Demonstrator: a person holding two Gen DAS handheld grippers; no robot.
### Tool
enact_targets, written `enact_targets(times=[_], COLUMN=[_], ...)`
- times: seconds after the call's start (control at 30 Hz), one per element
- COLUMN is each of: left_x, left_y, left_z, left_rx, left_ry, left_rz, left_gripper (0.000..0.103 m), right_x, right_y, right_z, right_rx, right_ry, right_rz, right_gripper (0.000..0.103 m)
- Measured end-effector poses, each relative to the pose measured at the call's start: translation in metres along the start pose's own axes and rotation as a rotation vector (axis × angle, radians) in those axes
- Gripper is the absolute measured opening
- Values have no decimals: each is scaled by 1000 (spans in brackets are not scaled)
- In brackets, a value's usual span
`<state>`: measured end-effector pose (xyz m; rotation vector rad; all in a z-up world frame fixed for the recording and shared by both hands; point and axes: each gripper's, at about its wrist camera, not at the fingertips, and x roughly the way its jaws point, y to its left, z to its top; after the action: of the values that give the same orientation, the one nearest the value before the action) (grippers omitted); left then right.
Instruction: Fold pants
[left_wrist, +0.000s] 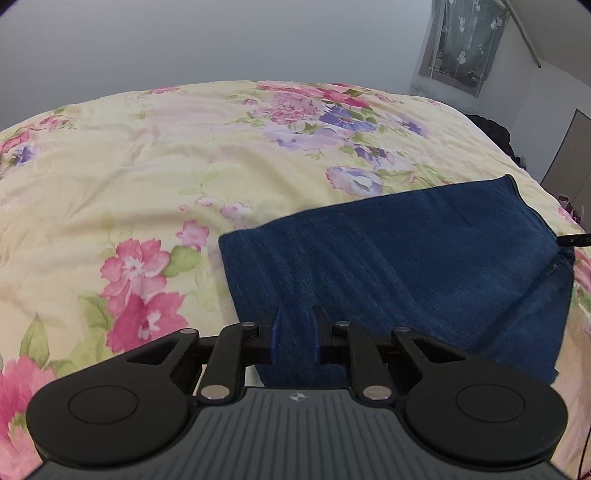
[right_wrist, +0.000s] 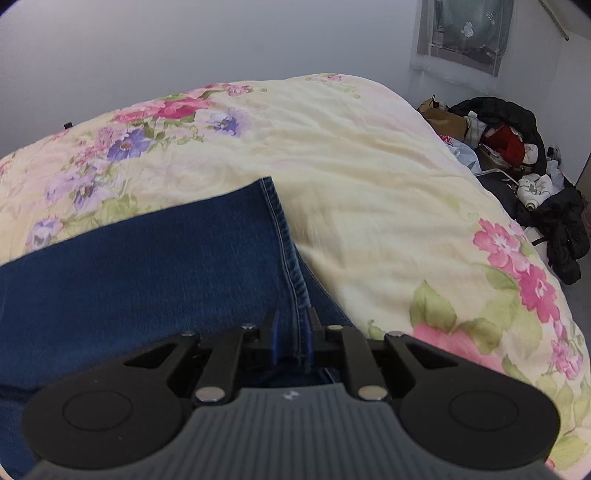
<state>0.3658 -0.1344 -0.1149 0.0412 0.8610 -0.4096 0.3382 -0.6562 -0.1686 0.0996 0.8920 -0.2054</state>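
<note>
Left wrist: left gripper (left_wrist: 295, 325) grasps pants (left_wrist: 406, 258); right gripper (right_wrist: 291, 328) grasps their hem.

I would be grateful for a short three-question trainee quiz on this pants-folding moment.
1. True or false: the jeans lie on a floral quilt.
2. What sits between the right tool's fingers?
A. a seamed jeans edge
B. a red sock
C. nothing
3. Fill in: past the bed's far side, a pile of ____ is heaped.

Key: 1 true; 2 A; 3 clothes.
</note>
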Motion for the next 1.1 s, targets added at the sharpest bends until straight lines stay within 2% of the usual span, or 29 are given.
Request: enact_targets(times=[0.07, 0.13, 0.4, 0.6, 0.8, 0.87, 0.93, 0.97, 1.0, 1.03, 1.1], left_x=[-5, -7, 9, 6, -14, -26, -35, -38, -39, -39, -35], left_y=[-6, -11, -14, -19, -9, -11, -13, -15, -18, -21, -27], left_z=[-9, -18, -50, -62, -58, -53, -46, -41, -37, -32, -22], left_rx=[9, 30, 43, 100, 34, 42, 46, 49, 51, 48, 25], left_ry=[9, 24, 127, 188, 164, 136, 109, 94, 81, 66, 45], left_rz=[-4, 8, 34, 56, 37, 34, 37, 42, 45, 47, 45], left_gripper=[19, 19, 19, 19, 19, 19, 19, 19, 19, 19, 20], right_x=[8, 17, 29, 31, 26, 14, -3, -13, -22, -28, -37], right_y=[-5, -9, -3, -3, 1, -1, -11, -21, -31, -39, -58], right_z=[-12, -19, -27, -29, -24, -19, -19, -22, -25, -28, -39], right_rx=[-5, 36, 42, 59, 70, 82, 157, 220, 286, 351, 496], right_ry=[12, 25, 27, 20, 37, 27, -6, -27, -42, -46, -43], right_rz=[-6, 11, 2, 1, -28, -37, -6, 28, 63, 96, 181], right_gripper=[15, 15, 16, 17, 18, 23, 37, 48, 54, 55, 63])
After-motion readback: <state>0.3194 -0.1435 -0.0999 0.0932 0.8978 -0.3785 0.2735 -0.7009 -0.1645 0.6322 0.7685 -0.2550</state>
